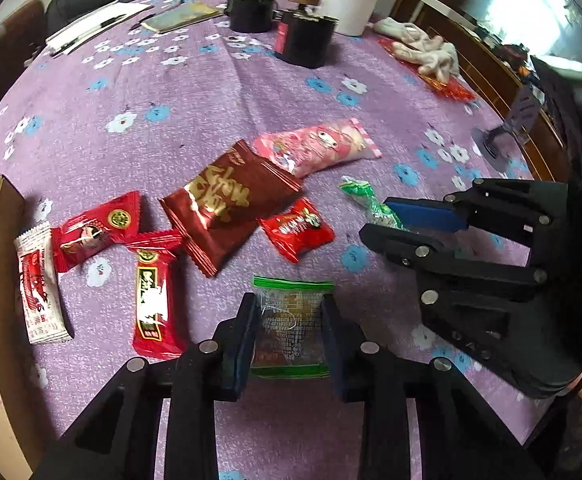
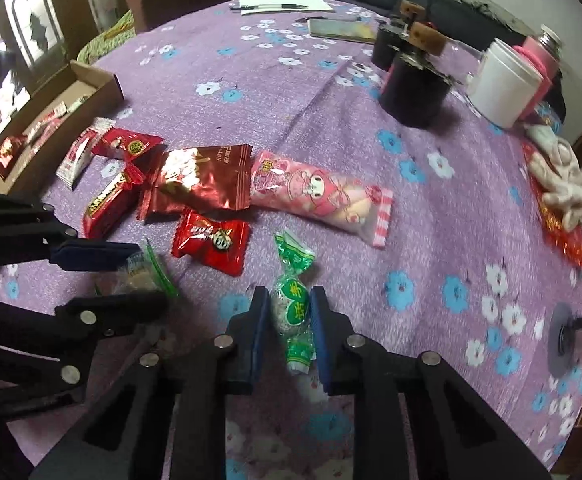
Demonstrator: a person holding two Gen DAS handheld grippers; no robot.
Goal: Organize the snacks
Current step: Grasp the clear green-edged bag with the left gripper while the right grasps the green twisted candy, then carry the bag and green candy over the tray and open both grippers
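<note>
Snack packets lie on a purple flowered tablecloth (image 1: 219, 92). My left gripper (image 1: 289, 304) is shut on a clear packet with green ends (image 1: 289, 328); it also shows in the right wrist view (image 2: 139, 274). My right gripper (image 2: 289, 300) is shut on a green twist-wrapped candy (image 2: 293, 300), also seen in the left wrist view (image 1: 365, 200). Beyond lie a dark red foil packet (image 1: 227, 204), a pink cartoon packet (image 1: 319, 146), a small red packet (image 1: 297, 230), two other red packets (image 1: 95, 230) (image 1: 155, 300) and a white sachet (image 1: 41, 288).
A cardboard box (image 2: 87, 92) holding some snacks stands at the left edge. At the far side stand two black tins (image 1: 305, 40), a white jar (image 1: 349, 4), papers (image 1: 95, 26) and a pair of white gloves (image 1: 427, 50). A suction stand (image 2: 563, 344) sits at right.
</note>
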